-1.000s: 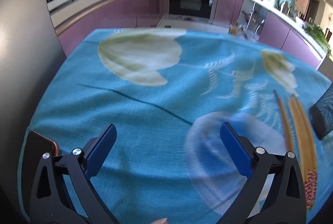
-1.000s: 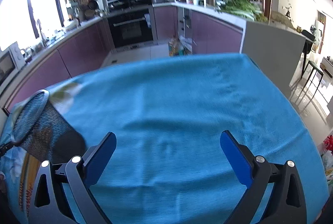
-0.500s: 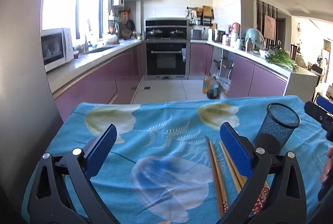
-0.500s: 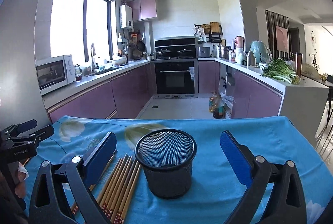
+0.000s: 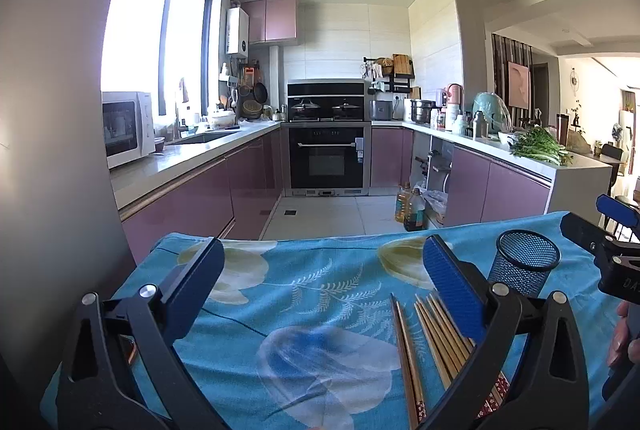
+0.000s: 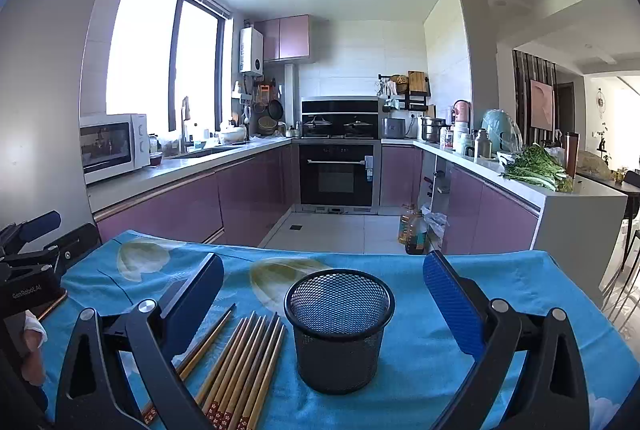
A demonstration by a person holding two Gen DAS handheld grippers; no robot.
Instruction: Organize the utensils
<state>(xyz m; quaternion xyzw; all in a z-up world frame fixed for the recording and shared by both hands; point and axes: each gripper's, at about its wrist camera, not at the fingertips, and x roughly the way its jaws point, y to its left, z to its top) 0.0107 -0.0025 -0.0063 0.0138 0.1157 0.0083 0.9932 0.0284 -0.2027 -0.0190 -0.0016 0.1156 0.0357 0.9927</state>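
On the blue flowered tablecloth before me stands the black mesh cup, upright, framed between the spread fingers of my right gripper, which holds nothing. Just left of the cup lies a row of wooden chopsticks, side by side with their patterned ends toward me, one pair a little apart on the left. My left gripper also hangs wide open and empty above the cloth, with the chopsticks beneath its right finger and the cup beyond it.
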